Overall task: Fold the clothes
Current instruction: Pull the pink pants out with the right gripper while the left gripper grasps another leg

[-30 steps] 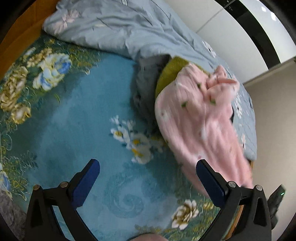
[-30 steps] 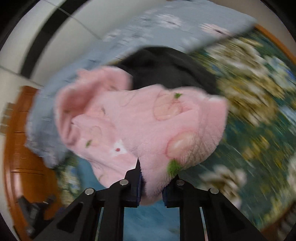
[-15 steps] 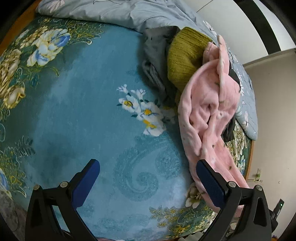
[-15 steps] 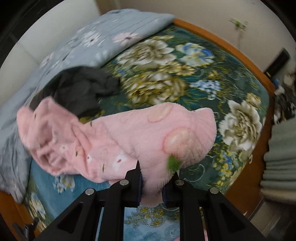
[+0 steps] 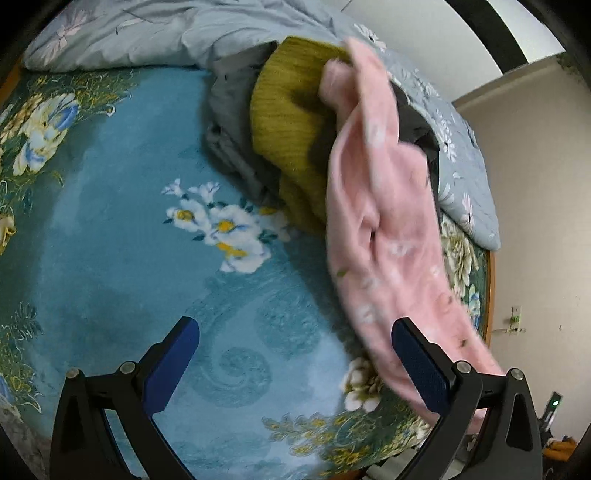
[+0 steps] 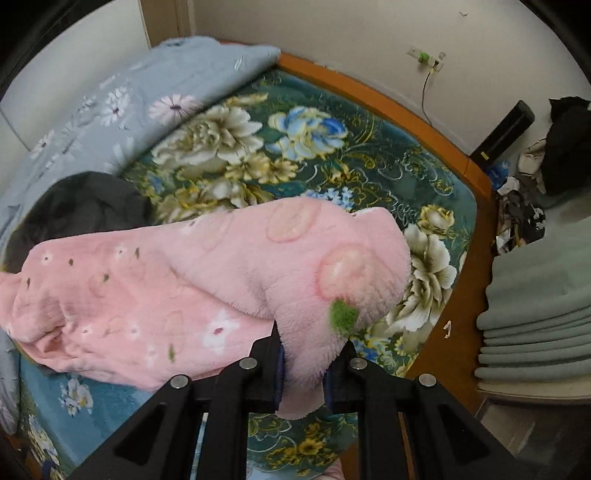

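Note:
A fluffy pink garment (image 6: 207,280) with a fruit and flower print hangs stretched above the bed. My right gripper (image 6: 301,373) is shut on one end of it. In the left wrist view the pink garment (image 5: 384,236) runs from the clothes pile down to the lower right. My left gripper (image 5: 295,365) is open and empty above the blue floral bedspread (image 5: 110,229), left of the garment. A mustard knit (image 5: 291,118) and a grey garment (image 5: 229,122) lie in the pile behind it.
A grey-blue floral quilt (image 5: 147,33) lies along the far side of the bed. A dark garment (image 6: 77,206) lies by the quilt (image 6: 122,99). The wooden bed frame (image 6: 406,114) edges the bed. Folded green cloth (image 6: 539,314) and floor clutter (image 6: 524,206) sit to the right.
My right gripper has pulled the pink garment further off the pile toward the bed's near side, and it now hangs longer and straighter. The left gripper stays open.

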